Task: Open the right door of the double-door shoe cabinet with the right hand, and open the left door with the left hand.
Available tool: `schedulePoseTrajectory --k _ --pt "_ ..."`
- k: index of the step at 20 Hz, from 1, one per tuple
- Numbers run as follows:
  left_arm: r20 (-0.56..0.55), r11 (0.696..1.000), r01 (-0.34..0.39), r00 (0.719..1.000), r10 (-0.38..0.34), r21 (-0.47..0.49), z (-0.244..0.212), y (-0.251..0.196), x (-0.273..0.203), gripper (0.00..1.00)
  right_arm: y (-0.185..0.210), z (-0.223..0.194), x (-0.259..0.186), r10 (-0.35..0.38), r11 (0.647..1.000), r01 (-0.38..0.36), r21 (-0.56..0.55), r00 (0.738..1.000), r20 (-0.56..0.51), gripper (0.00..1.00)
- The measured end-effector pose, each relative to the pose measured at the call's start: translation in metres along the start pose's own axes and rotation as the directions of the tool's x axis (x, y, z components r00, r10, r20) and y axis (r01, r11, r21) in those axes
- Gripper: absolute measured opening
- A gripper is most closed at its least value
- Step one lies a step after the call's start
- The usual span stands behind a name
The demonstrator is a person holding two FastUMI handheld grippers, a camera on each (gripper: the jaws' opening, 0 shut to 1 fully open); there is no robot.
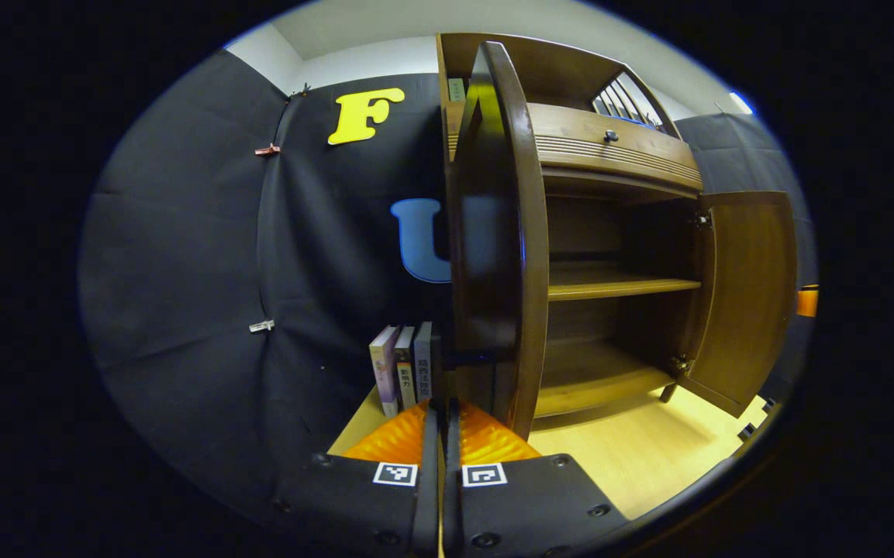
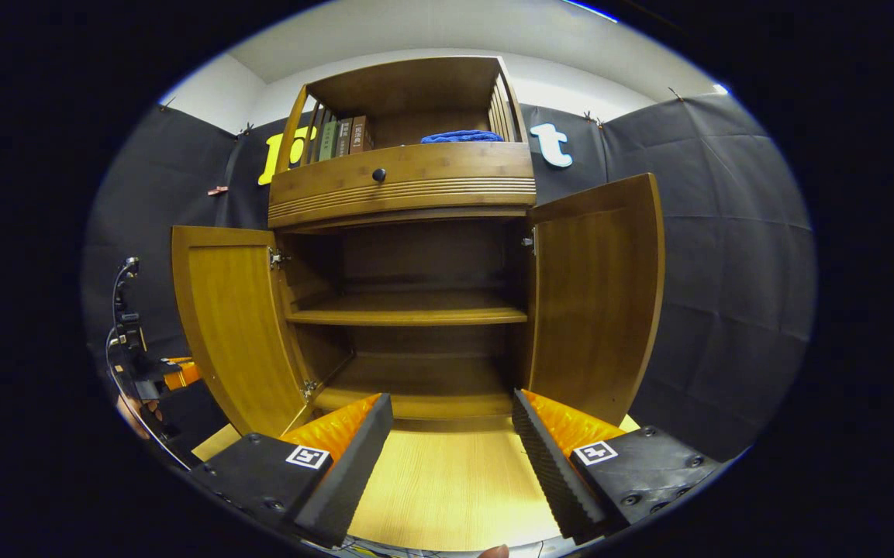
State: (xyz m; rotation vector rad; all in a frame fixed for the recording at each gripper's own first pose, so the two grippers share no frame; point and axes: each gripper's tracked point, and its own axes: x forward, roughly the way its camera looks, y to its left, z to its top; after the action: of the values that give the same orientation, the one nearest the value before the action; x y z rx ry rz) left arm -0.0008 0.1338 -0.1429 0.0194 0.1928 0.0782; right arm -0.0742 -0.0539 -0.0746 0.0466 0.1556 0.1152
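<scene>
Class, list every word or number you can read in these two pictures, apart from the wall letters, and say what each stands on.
Books beside the cabinet: spine print too small and blurred to read.
Books on the top shelf: spine print too small to read.
Square tags: patterns only, no words.
Nothing else bears text.

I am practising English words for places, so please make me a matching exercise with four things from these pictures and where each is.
Things:
1. blue cloth
2. black knob
3. right door
4. three books

Places or states:
A. standing upright on the floor beside the cabinet
B. on the drawer front
C. lying in the open top shelf
D. swung wide open

Pairs: 1-C, 2-B, 3-D, 4-A
</scene>
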Motion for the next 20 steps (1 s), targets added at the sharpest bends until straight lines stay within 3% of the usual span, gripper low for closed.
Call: schedulePoseTrajectory --k 3,4,13,14,17,20 --pt "0.005 1.000 0.018 1.000 -0.018 0.008 0.000 0.001 -0.001 0.07 0.001 0.000 0.003 0.007 1.000 -0.007 -0.013 1.000 0.004 1.00" --pt "0.007 1.000 0.012 1.000 -0.012 0.015 0.000 0.004 -0.002 0.12 0.001 0.001 0.004 0.007 1.000 -0.007 -0.011 1.000 0.003 1.00" --pt "0.019 1.000 -0.001 1.000 0.001 0.015 0.002 0.003 -0.020 0.12 0.011 0.002 0.011 0.033 0.999 -0.033 -0.009 0.999 0.017 0.98" --pt "0.022 1.000 0.001 1.000 -0.002 0.019 0.002 0.001 -0.025 0.15 0.012 0.002 0.013 0.035 0.999 -0.034 -0.011 0.999 0.018 1.00" --pt "0.024 1.000 0.002 1.000 -0.003 0.027 0.002 -0.004 -0.046 0.42 0.011 0.002 0.020 0.020 1.000 -0.019 -0.007 0.999 0.028 0.98" --pt "0.028 0.999 0.036 0.999 -0.036 0.023 0.004 -0.022 -0.067 0.58 0.007 0.001 0.031 -0.009 1.000 0.009 -0.007 0.999 0.036 0.98"
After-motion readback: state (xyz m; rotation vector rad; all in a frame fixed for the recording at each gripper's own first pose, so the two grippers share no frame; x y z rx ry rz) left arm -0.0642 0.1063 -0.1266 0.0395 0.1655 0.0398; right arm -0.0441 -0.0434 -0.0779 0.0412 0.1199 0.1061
